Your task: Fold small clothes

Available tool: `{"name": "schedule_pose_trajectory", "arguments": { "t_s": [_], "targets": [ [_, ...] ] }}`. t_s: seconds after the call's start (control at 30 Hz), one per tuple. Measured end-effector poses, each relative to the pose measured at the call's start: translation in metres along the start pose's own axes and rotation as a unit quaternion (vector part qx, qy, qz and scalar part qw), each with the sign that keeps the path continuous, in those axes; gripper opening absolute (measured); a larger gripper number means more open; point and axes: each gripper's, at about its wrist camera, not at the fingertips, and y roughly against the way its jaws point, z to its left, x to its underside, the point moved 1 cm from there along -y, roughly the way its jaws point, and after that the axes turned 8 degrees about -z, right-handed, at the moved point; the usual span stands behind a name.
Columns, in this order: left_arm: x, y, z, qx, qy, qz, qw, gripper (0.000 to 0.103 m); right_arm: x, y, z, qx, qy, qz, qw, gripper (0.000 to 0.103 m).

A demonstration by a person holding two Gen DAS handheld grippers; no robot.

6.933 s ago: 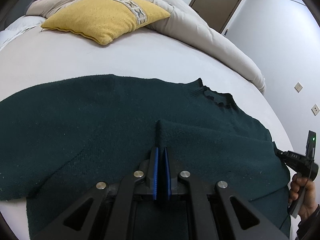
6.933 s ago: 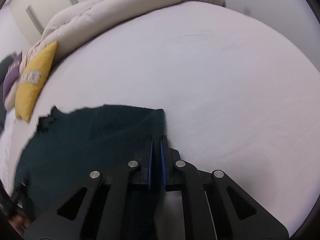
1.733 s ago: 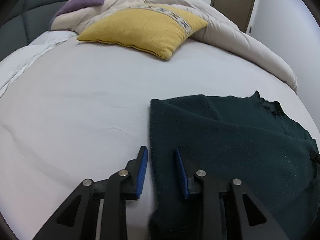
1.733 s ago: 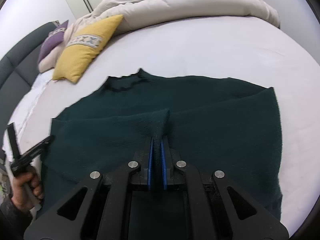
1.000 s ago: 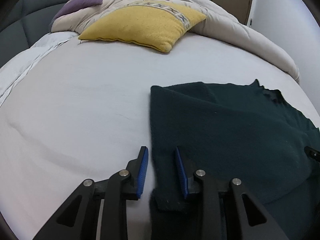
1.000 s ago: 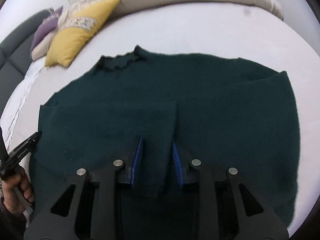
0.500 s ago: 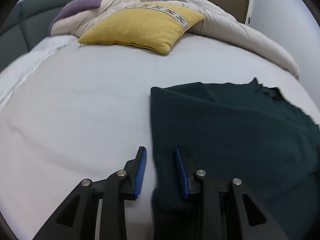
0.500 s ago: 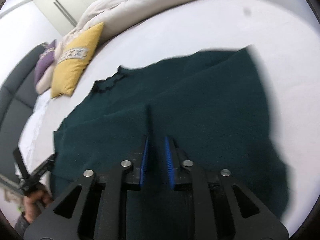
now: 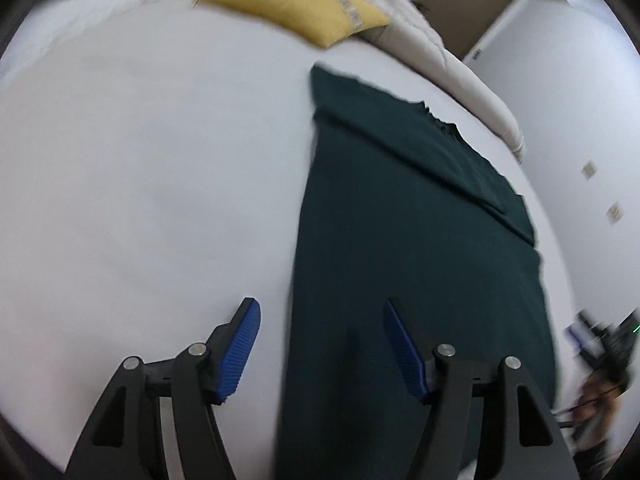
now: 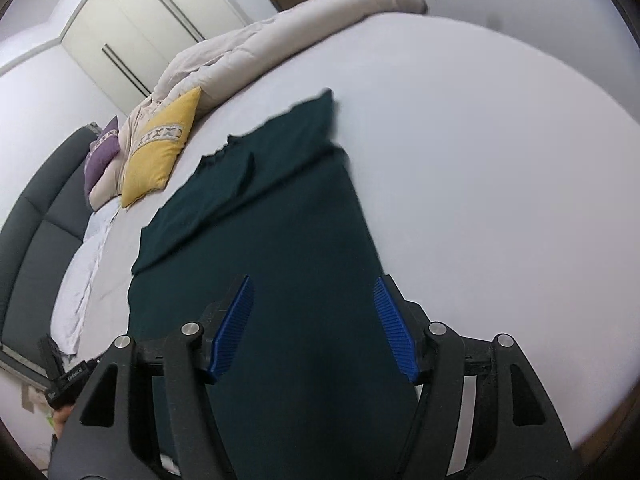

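**Both tongs let go, sweater lying folded on the bed**

Your left tongs (image 9: 320, 354) stand wide, their jaws having just been opening, and nothing is pinched between them. They straddle the near left edge of the sweater (image 9: 404, 248): one blue pad hangs over bare bed (image 9: 132, 168), the other over dark knit. That placement looks like a release at the corner, so the cloth drops flat where it was laid.

Your right tongs (image 10: 314, 328) are spread too, also just opened, with the sweater beneath the gap but no pad pressing it. They sit over its near right edge, which suits letting go of the opposite corner.

The sweater lies flat on the white bed as a long dark-green strip. Its sides appear turned inward, and its ragged collar (image 10: 218, 154) points toward the yellow cushion (image 10: 160, 148) and the rolled duvet (image 10: 288, 32). A diagonal layer crosses the far part, probably a sleeve laid over the body so it stays inside the outline. Judging by this, the lengthwise folds are done and a crosswise fold remains.

Writing: the yellow cushion carries a woven band of crosses, not letters. A small white label shows on the left tongs' body at the lower-left edge of the right wrist view, too small to read. No brand shows on the sweater.
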Motion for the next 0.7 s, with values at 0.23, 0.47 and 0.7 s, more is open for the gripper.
{"name": "schedule_pose_trajectory", "arguments": {
  "t_s": [0.23,0.47,0.7],
  "targets": [
    [0.035,0.025,0.006,0.011,0.001,0.016,0.9998,0.065,0.058,0.031,-0.041,0.023,-0.024,0.028,0.999,0.061],
    [0.045,0.025,0.003,0.001,-0.020,0.036,0.9992,0.060,0.067,0.042,-0.038,0.032,0.006,0.056,0.998,0.061],
    [0.051,0.031,0.009,0.015,-0.009,0.062,0.9979,0.048,0.069,0.053,-0.046,0.042,0.006,0.072,0.997,0.061]
  ]
}}
